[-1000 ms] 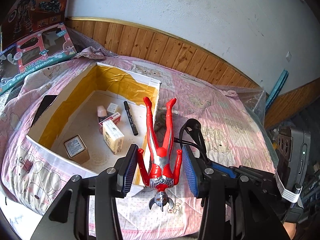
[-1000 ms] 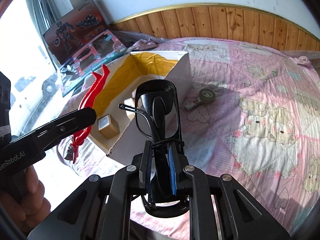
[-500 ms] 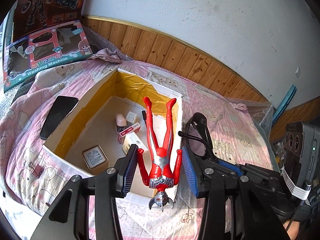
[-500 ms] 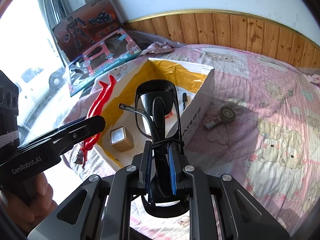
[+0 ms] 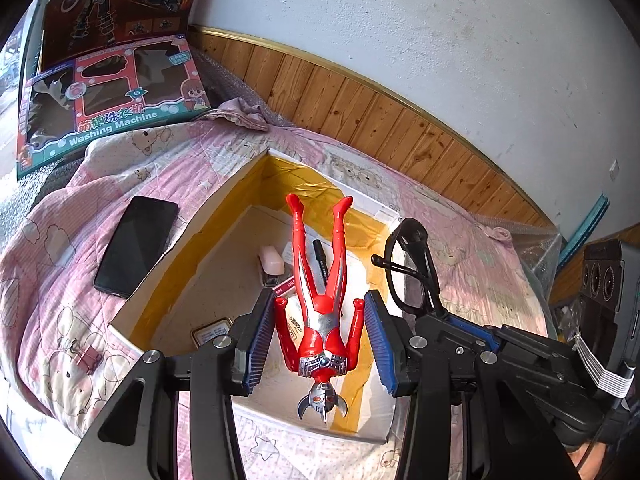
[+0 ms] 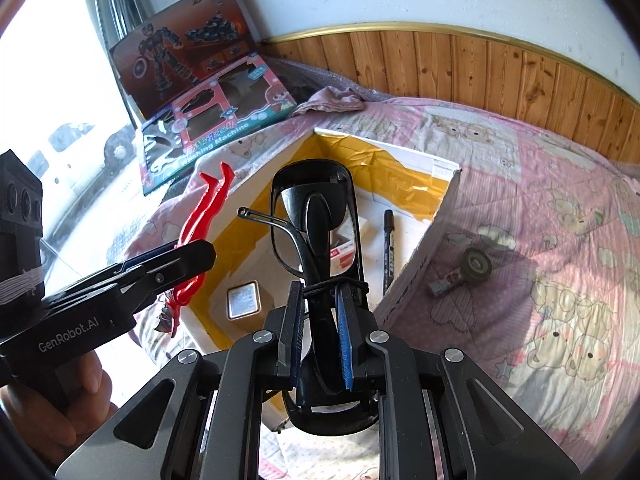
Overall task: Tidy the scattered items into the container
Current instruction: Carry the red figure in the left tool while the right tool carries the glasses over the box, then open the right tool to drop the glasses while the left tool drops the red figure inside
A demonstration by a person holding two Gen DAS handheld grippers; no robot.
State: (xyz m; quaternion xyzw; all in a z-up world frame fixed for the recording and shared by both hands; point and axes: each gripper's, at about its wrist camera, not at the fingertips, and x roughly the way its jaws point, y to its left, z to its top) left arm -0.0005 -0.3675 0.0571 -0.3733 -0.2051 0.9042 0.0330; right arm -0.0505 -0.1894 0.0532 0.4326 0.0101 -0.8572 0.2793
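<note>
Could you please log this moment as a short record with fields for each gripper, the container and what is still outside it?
left gripper: shut on red and silver hero figure, head toward the camera, over the box
right gripper: shut on folded black-framed glasses
container: open white cardboard box with yellow tape lining
inside the box: black marker pen, small packets
outside on pink quilt: black smartphone

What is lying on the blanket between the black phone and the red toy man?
In the left wrist view, the white wall of the box stands between the phone and the red toy man, which the left tongs hold over the box.
</note>
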